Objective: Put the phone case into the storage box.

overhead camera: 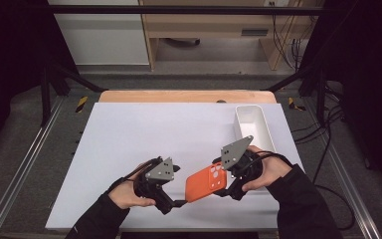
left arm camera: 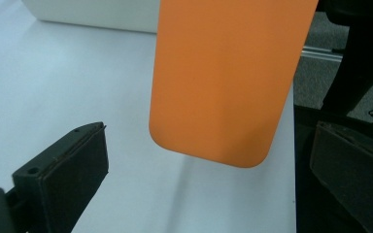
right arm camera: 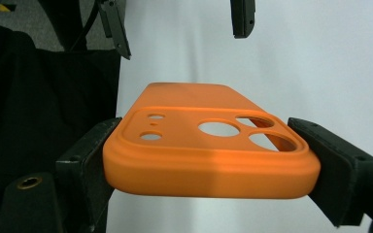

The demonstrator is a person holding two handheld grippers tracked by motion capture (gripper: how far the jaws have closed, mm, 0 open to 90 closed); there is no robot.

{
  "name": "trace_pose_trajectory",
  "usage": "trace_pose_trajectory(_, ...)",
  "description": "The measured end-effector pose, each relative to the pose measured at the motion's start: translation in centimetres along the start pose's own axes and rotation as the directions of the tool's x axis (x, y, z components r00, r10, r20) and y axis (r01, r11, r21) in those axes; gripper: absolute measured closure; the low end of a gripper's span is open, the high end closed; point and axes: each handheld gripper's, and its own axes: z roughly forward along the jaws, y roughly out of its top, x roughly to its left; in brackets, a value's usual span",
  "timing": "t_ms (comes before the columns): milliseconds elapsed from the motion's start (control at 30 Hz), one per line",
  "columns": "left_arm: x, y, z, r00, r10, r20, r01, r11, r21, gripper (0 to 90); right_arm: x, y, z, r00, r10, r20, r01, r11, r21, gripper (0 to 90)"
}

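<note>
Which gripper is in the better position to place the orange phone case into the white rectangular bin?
Right. The right gripper already clamps the orange phone case at its camera end and is nearer the white rectangular bin. The left gripper stands open around the far end, holding nothing.

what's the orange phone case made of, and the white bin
Orange phone case: looks like matte silicone or soft plastic, with rounded edges, no glare and moulded camera holes. White bin: probably rigid plastic, smooth and thin-walled, though the high view is too small to be sure.
</note>
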Motion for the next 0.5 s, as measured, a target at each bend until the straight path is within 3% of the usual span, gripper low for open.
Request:
trace_pose_trajectory(233, -0.2, 0.1, 0.6, 0.9995, 0.007, 0.029, -0.009, 0.999, 0.043, 0.0, 0.1, 0.6, 0.1, 1.0, -0.001, -0.008, 0.002, 0.999, 0.051, 16.6)
trace_pose_trajectory(500, -0.1, 0.6, 1.4, 0.9993, 0.024, 0.03, -0.027, 0.9955, 0.09, 0.0, -0.1, 1.2, 0.5, 0.9997, -0.018, -0.017, 0.019, 0.996, 0.086, 16.5)
